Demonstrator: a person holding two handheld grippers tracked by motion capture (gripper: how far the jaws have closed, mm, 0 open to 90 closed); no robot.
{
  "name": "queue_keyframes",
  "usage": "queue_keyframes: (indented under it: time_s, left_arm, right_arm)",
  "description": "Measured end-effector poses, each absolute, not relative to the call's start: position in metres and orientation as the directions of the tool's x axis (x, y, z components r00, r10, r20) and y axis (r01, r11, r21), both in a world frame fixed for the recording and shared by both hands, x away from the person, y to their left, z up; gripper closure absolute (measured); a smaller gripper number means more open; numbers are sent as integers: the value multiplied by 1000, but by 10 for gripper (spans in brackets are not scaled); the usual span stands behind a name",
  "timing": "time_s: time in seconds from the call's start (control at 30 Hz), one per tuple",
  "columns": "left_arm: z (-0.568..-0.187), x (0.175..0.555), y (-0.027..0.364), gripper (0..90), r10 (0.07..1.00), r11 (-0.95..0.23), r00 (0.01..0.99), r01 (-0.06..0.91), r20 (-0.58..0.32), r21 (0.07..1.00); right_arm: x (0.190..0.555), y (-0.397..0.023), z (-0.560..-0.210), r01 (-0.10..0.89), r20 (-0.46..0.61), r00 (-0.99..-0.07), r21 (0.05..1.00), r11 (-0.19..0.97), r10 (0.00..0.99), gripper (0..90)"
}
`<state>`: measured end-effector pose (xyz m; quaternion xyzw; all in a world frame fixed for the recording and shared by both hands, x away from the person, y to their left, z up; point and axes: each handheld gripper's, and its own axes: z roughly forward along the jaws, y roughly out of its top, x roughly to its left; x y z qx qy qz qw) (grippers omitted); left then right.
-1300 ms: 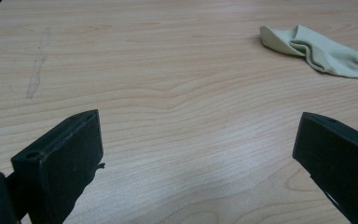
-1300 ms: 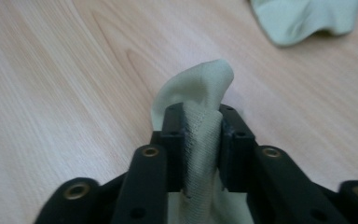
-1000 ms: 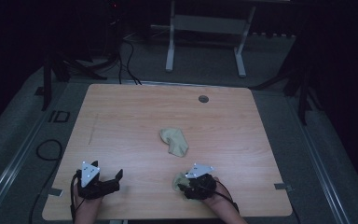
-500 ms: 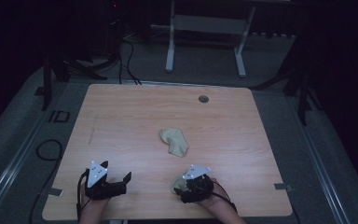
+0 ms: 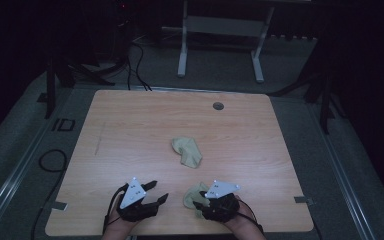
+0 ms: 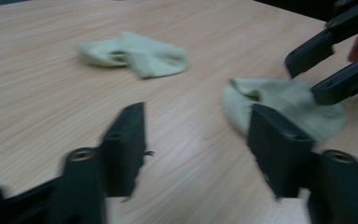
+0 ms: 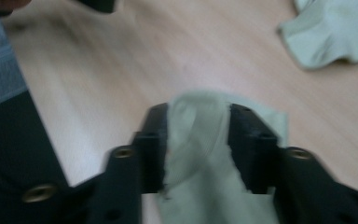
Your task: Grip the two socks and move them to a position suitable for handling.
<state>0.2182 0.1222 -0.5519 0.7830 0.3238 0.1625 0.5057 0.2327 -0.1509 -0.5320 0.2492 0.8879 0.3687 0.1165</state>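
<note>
Pale green, the near sock lies on the wooden bench by its front edge, with the right tool set over it. In the right gripper view the two black jaws flank a raised fold of the fabric; they have just been closing, and the cloth sits between them, seemingly pinched. The left tool stands just beside this sock at about half width, its jaws also lately closing, with nothing between them but bare wood. A second sock, the same colour, rests crumpled near the bench centre, well apart from both tools.

Risks, as judged from this arrangement: the right tool appears to hold only a thin ridge of knit, so a quick lift could let the fabric slide free. The left tool, approaching from the side, may push the sock along the smooth surface rather than catch its edge. Both tools converge on one small item and could collide.
</note>
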Motion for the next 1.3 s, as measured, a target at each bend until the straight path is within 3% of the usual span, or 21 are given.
queue_keyframes:
  time_s: [0.27, 0.43, 0.57, 0.73, 0.9, 1.3]
  left_arm:
    - [-555, 226, 79, 769, 571, -413, 820, 316, -27, 854]
    - [-559, 232, 65, 885, 532, -454, 847, 299, -13, 839]
    - [-563, 235, 56, 892, 508, -506, 861, 287, 12, 813]
    - [-572, 238, 50, 892, 505, -569, 863, 310, 26, 762]
    - [-575, 241, 51, 894, 495, -582, 868, 303, 34, 754]
    - [-576, 246, 54, 894, 449, -595, 892, 265, 42, 759]
  right_arm:
    - [220, -151, -552, 371, -7, -864, 666, 647, 503, 629]
    - [214, -145, -558, 357, -35, -871, 642, 679, 491, 629]
    - [213, -143, -561, 347, -52, -871, 638, 688, 488, 664]
    - [213, -145, -561, 348, -73, -862, 636, 689, 502, 769]
    - [216, -147, -559, 383, -31, -853, 641, 665, 521, 860]
    - [216, -175, -519, 380, -21, -814, 737, 559, 581, 866]
